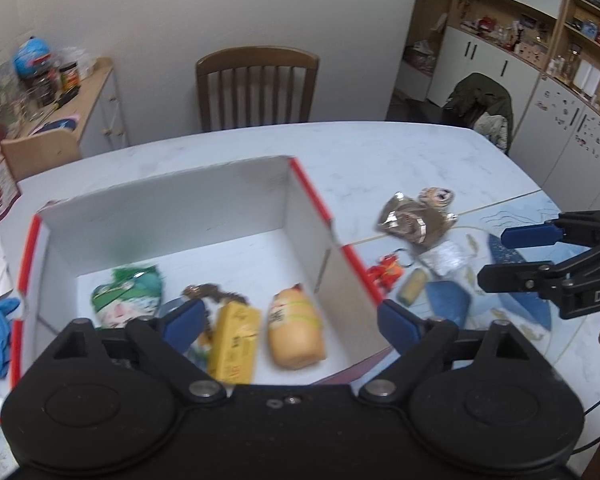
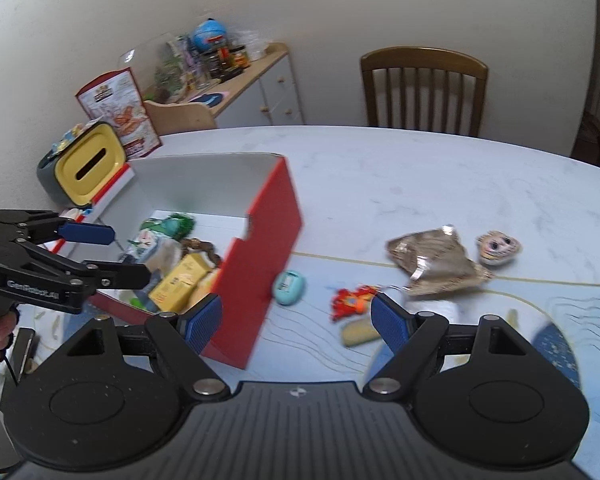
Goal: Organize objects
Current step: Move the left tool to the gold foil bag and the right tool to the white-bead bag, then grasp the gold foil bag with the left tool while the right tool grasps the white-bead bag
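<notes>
**Q:** Fingers first, what's your read on them?

**A:** Your left gripper (image 1: 290, 322) has its blue pads (image 1: 182, 320) spread wide with nothing between them. It hangs over the near end of the red-and-white box (image 1: 172, 204). Your right gripper (image 2: 296, 322) is spread apart too and holding nothing, hovering above the table (image 2: 420, 176) just right of the box's red side wall.

**Q:** And what's under your left one?

**A:** Inside the box, from the left wrist view: a green-and-white packet (image 1: 126, 300) on the left, a yellow carton (image 1: 236, 340) in the middle and a tan cat-faced figure (image 1: 296, 326) to the right of it. There's something brown and beaded behind the carton, but it's too blurry to name.

**Q:** What's still outside the box?

**A:** Plenty, all loose on the table to the box's right. A teal egg-shaped gadget (image 2: 289, 288) sits right by the red wall. Further right are an orange-red toy (image 2: 350, 300) and a pale yellow block (image 2: 360, 332) near your right fingertips. Beyond those lies a crumpled foil pouch (image 2: 436, 264), with a small round face toy (image 2: 498, 246) beside it.

**Q:** Anything off to the side?

**A:** A yellow-lidded container (image 2: 88, 164) stands behind the box's far left corner, and a wooden chair (image 2: 422, 88) is at the far edge of the table.
</notes>
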Demonstrator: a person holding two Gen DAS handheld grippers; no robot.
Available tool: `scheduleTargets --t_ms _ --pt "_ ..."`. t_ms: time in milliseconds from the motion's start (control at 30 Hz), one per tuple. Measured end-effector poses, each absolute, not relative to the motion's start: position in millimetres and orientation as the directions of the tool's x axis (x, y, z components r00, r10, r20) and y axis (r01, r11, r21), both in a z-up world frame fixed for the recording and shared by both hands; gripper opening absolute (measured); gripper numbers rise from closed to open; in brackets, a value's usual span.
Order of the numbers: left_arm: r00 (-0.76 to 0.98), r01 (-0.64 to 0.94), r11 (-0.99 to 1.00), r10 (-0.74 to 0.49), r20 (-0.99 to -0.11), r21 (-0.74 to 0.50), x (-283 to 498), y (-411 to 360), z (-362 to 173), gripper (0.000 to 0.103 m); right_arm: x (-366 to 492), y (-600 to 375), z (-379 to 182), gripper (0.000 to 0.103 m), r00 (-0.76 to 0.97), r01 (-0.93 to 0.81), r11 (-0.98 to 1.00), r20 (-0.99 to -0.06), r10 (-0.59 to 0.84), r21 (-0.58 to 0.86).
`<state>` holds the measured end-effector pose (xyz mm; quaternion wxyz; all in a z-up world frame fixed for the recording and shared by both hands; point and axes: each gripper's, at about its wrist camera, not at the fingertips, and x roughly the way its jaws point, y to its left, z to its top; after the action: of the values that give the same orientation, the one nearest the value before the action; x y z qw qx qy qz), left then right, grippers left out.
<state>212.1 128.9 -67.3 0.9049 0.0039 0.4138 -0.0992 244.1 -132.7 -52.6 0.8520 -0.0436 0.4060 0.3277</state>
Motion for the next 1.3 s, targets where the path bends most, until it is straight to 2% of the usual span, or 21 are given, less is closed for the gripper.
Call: scheduleTargets --t_ms 133,500,667,1000,1300 --pt "0.646 0.196 0.977 -0.193 -0.738 -0.084 213.7 113.0 -65.6 0.102 247.6 -152.7 -59.2 0.082 0.465 -0.570 0.801 -0.731 0.499 0.184" --pt "0.677 0.223 0.970 -0.225 -0.701 -0.095 239.7 57.5 -57.9 0.103 260.4 -184.7 -80.4 0.082 0.505 -0.559 0.823 -0.747 0.432 0.098" --pt "0.673 0.234 0.968 -0.228 -0.703 -0.089 260.7 27.6 -59.5 0.102 272.5 -189.8 -92.5 0.082 0.506 -0.538 0.834 -0.746 0.434 0.121" --pt "0.593 0.177 0.973 -0.226 -0.773 -0.149 319.6 -18.3 -80.1 0.102 297.3 -194.4 -108.8 0.082 0.519 -0.513 0.849 -0.742 0.424 0.126" --pt "0.493 0.029 0.973 -0.214 -0.843 -0.230 369.8 -34.0 -109.5 0.102 306.9 -182.4 -121.3 0.082 0.510 -0.542 0.831 -0.735 0.446 0.129"
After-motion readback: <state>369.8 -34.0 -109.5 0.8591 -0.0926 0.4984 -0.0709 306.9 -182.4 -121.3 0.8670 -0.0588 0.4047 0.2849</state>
